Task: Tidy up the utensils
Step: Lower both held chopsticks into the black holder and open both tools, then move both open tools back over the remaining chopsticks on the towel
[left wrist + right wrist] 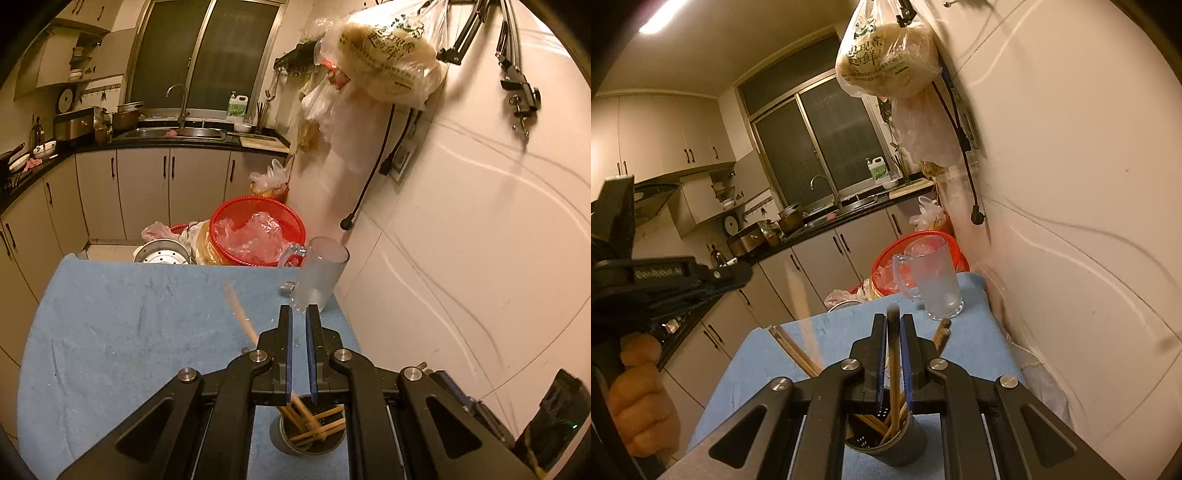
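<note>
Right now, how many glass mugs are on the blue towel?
1. The glass mug stands upright at the towel's far right corner by the wall, beyond the chopstick holder.

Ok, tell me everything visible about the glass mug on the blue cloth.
The glass mug is a tall, straight-sided, frosted-looking clear tankard with a loop handle on its left side as seen from the right wrist. It stands upright near the far right corner of the blue cloth, close to the white wall. It looks empty. Neither gripper touches it. It shows in the left wrist view too.
</note>
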`<state>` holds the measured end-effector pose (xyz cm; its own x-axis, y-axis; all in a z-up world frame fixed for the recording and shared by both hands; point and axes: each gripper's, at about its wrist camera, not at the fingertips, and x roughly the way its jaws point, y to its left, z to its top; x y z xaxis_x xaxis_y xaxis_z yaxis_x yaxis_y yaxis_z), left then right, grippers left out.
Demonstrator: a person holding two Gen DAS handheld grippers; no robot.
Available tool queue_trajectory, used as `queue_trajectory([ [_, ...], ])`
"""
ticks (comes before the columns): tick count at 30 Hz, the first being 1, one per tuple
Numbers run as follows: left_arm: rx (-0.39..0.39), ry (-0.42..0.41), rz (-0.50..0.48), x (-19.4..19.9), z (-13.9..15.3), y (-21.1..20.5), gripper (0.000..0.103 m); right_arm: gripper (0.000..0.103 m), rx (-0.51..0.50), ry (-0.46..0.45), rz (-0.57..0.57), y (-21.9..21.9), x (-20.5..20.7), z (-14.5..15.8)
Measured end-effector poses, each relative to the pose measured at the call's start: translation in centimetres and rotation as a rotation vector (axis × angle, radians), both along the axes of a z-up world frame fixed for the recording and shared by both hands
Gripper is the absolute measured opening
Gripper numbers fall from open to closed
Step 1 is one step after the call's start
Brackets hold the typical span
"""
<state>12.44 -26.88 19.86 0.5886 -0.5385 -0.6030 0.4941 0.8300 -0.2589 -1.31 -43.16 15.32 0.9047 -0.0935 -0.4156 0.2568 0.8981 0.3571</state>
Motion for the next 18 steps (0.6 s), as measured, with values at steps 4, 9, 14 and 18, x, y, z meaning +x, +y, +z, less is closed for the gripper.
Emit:
queue_trajectory([
  [4, 0.018, 0.015, -0.003, 0.1, -0.7, -0.1, 0.007, 0.009, -0.005, 0.002, 0.000, 0.0, 0.2, -0.1],
  [9, 0.018, 0.026, -0.007, 0.1, -1.0, 0.7, 0.007, 0.009, 0.000, 0.001, 0.005, 0.1, -0.3, -0.1],
  [14, 0.010, 0.061, 0.003, 0.7, -1.7, 2.5, 0.007, 0.009, 0.022, -0.013, 0.011, -0.3, -0.9, 0.3],
  [18, 0.010, 0.099, 0.028, 1.4, -2.8, 4.8, 0.008, 0.009, 0.016, -0.033, 0.010, -0.3, -2.3, 0.8],
])
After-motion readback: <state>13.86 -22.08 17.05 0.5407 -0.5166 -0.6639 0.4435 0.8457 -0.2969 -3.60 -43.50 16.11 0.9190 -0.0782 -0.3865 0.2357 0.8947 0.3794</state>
